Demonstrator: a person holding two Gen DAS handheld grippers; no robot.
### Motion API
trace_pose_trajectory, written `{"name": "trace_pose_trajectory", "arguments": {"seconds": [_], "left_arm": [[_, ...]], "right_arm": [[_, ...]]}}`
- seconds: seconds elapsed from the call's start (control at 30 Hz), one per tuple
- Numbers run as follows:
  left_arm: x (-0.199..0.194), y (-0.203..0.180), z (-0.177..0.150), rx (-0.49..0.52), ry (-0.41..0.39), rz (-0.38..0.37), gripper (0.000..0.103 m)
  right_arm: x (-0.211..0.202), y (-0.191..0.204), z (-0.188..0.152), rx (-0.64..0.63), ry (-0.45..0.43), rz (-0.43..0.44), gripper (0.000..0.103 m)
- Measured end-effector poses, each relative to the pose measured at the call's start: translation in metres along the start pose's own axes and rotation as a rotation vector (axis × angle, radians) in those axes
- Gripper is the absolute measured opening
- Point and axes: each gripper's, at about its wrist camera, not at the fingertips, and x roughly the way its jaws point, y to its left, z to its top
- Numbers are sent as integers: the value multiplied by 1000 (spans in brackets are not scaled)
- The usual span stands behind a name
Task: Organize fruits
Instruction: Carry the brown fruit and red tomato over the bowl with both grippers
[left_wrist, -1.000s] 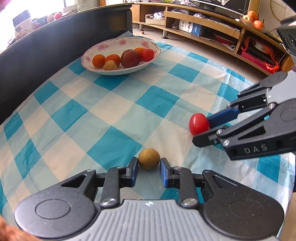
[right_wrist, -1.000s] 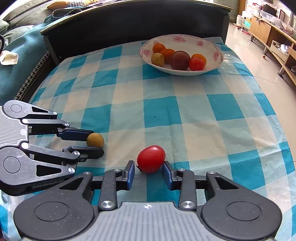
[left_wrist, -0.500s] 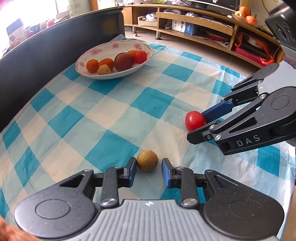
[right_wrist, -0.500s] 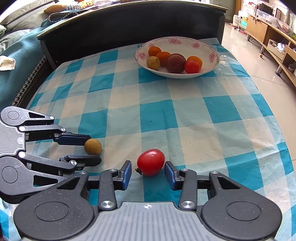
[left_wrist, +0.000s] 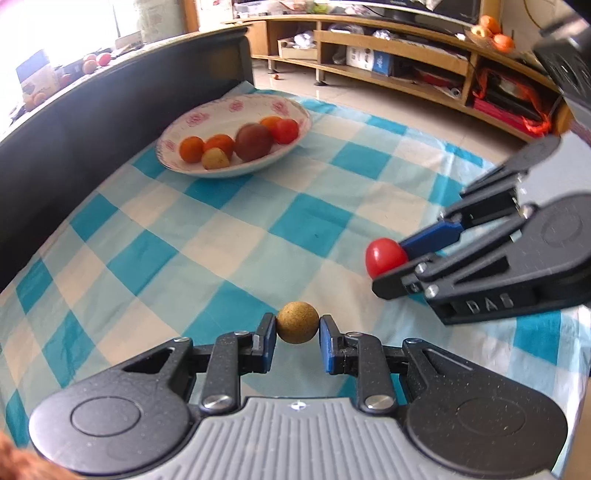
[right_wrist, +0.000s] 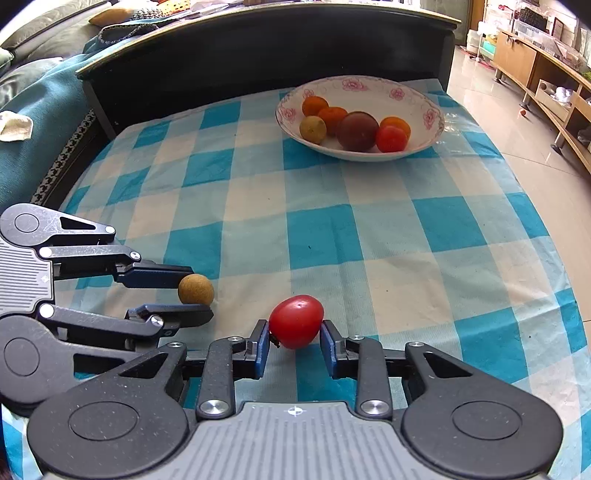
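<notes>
Red and smooth, the tomato (right_wrist: 295, 321) sits pinched between the blue pads of the right tool (right_wrist: 294, 345), its stem end turned toward the left pad and its long axis running roughly across the jaws; it is low over the blue-and-white checked cloth (right_wrist: 332, 229) that covers the bench, near the front edge; whether it has left the cloth I cannot tell. Just to its left the tan round fruit (left_wrist: 297, 322) is clamped in the same way by the left tool (left_wrist: 297, 338), the pads pressed against its two sides. Both tools point steeply down and lie side by side, near each other but not touching. The floral bowl (right_wrist: 432, 110) stands well apart at the far end of the cloth, ahead and somewhat to the right of both tools, and already holds several small oranges, a yellowish fruit, a dark plum-like fruit and another tomato. By my judgement the right hand is the nearer to the bowl; the coming carry runs forward and up over its rim, and the left must follow behind to avoid crossing.
</notes>
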Motion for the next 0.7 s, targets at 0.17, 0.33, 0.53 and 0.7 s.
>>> {"name": "trace_pose_trajectory", "arguments": {"seconds": [0.17, 0.33, 0.53, 0.7], "left_arm": [[-3, 6, 15, -14, -40, 33, 34], [-5, 13, 35, -30, -84, 58, 34], [-12, 19, 54, -62, -146, 99, 34], [-17, 17, 67, -65, -148, 134, 34]], "right_arm": [[-7, 0, 9, 11, -42, 6, 25], [-16, 0, 24, 8, -95, 6, 25], [-27, -8, 45, 18, -160, 1, 24], [-33, -11, 56, 12, -196, -16, 25]]}}
